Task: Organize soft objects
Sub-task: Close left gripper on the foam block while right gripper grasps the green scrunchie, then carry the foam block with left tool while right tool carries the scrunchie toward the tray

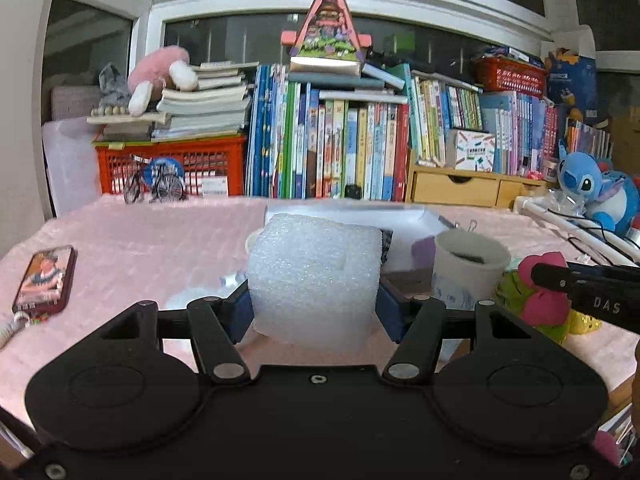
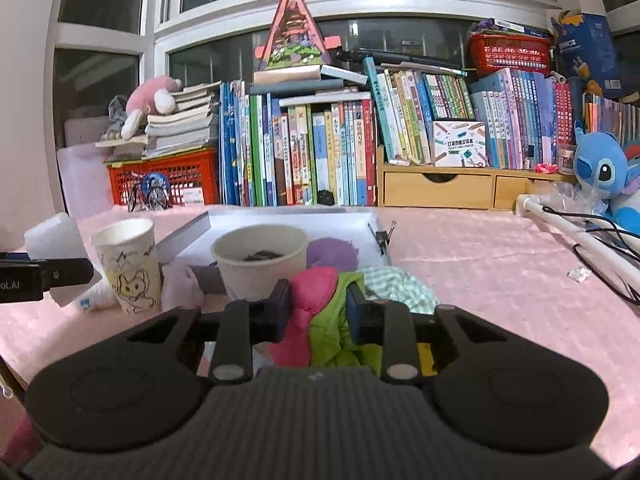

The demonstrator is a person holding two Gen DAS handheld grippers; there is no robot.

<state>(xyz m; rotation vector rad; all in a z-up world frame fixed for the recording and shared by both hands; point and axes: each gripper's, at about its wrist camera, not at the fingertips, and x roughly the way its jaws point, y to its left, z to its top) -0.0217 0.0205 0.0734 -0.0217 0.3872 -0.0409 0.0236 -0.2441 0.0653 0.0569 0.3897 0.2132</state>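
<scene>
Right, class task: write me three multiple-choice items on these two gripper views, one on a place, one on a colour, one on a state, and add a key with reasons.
1. Where is the purple soft thing?
A. inside the white tray
B. on the book row
C. in the red crate

2. What colours is the soft toy in the right gripper?
A. blue and white
B. pink and green
C. all grey

3. How is the white foam block?
A. lying loose on the cloth
B. stuffed in a cup
C. clamped in the left gripper

Key: 1 A, it lies within the tray's rim, behind the wide paper cup. 2 B, a pink part and a green part show between the pads. 3 C, both blue pads press its sides.
</scene>
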